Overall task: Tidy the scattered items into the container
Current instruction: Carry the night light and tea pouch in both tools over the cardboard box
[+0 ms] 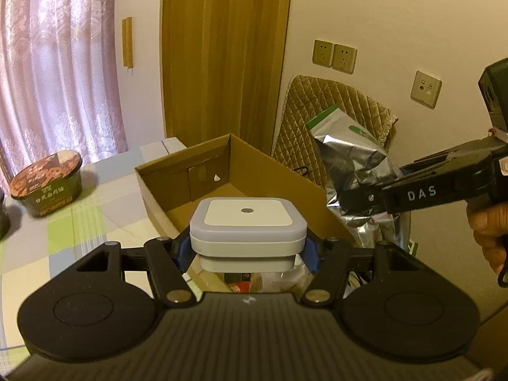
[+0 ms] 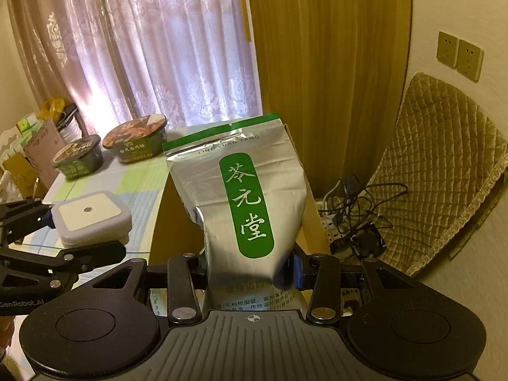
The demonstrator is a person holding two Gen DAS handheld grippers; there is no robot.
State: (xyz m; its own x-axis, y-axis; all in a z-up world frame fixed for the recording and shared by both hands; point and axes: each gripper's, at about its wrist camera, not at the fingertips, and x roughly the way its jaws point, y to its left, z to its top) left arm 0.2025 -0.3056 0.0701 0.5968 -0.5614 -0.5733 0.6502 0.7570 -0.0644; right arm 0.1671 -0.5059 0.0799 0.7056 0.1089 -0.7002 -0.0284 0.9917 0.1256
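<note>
Overhead, box (image 1: 241, 171) rim (open interior).

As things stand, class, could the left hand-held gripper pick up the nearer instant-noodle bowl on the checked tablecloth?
Probably not yet: the left hand-held gripper is shut on the white square plastic box, so it is occupied. The instant-noodle bowl itself looks unobstructed.

The silver pouch (image 2: 241, 197) hides the cardboard box (image 2: 177, 222) interior behind it.

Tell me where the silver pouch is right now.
The silver pouch is held upright in the right gripper, just right of the cardboard box, with the left gripper holding a white night light alongside.
</note>
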